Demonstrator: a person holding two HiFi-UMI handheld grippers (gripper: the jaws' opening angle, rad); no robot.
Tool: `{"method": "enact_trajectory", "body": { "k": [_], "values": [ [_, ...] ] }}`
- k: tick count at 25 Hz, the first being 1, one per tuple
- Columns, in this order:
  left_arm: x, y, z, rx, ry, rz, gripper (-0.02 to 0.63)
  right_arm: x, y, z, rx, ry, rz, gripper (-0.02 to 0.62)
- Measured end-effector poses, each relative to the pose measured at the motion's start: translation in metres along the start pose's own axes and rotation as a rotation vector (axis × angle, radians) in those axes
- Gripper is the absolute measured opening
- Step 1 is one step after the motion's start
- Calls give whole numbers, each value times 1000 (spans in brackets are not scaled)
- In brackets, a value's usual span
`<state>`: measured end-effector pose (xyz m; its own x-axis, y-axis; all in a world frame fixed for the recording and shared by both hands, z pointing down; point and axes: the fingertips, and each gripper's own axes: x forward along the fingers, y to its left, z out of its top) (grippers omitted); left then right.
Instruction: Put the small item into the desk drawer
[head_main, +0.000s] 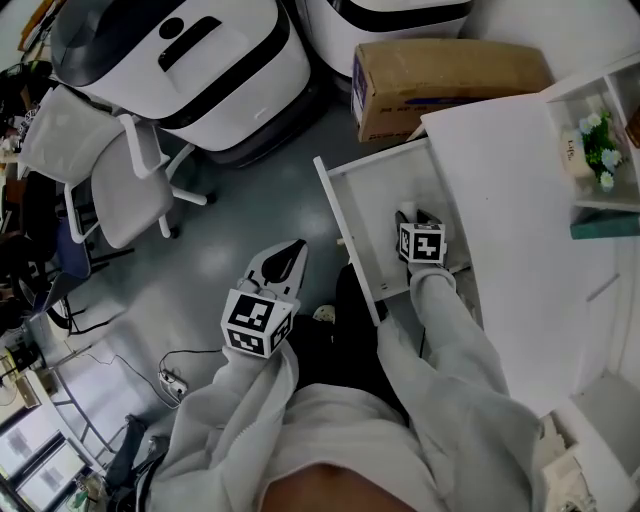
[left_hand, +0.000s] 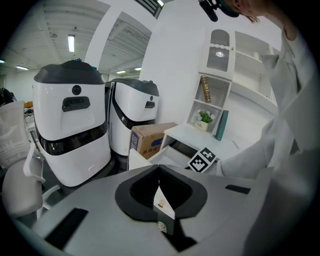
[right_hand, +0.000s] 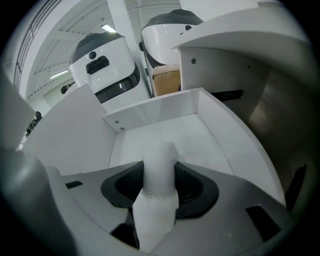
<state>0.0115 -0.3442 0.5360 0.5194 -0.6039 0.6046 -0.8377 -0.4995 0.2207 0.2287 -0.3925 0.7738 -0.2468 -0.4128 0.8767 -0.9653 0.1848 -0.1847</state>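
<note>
Right gripper (right_hand: 160, 172) pinches the small white item (right_hand: 156, 210) inside the pulled-out drawer (head_main: 372, 205), left gripper (left_hand: 161, 200) jaws together and empty; risk: the soft item clings to a pad on release and lifts back out.

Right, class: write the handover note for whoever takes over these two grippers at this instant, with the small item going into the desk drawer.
Left gripper: jaws together, empty, held over the floor beside the open drawer.
Right gripper: shut on the small white item, pointing down into the desk drawer.
Done: the drawer is pulled out and the item is inside its walls. Whether the item touches the drawer bottom cannot be told.
Left: lower it if needed, open the right jaws, and lift clear. Closing the drawer probably follows.
</note>
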Motion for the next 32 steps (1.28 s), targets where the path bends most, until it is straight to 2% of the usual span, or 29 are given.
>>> {"method": "enact_trajectory", "body": {
  "k": [11,19,20,21,24,28,32],
  "values": [
    [11,11,-7,-31,36,30,17,34,-2,-24,-10,87,-29,190],
    [12,15,-11,-42,37,33,17,41,1,-27,-68,53,-69,196],
    [11,15,-10,-42,34,29,17,41,2,-27,-75,48,-62,217],
    [11,15,-10,-40,30,23,17,40,3,-27,-77,44,-56,264],
    [6,16,-7,-32,18,9,17,33,6,-26,-61,28,-52,299],
    [1,21,-4,-4,20,-12,17,15,9,-24,-35,-5,-77,302],
    [-5,18,11,39,3,-43,17,-13,13,-23,48,-58,-83,302]
  ]
}}
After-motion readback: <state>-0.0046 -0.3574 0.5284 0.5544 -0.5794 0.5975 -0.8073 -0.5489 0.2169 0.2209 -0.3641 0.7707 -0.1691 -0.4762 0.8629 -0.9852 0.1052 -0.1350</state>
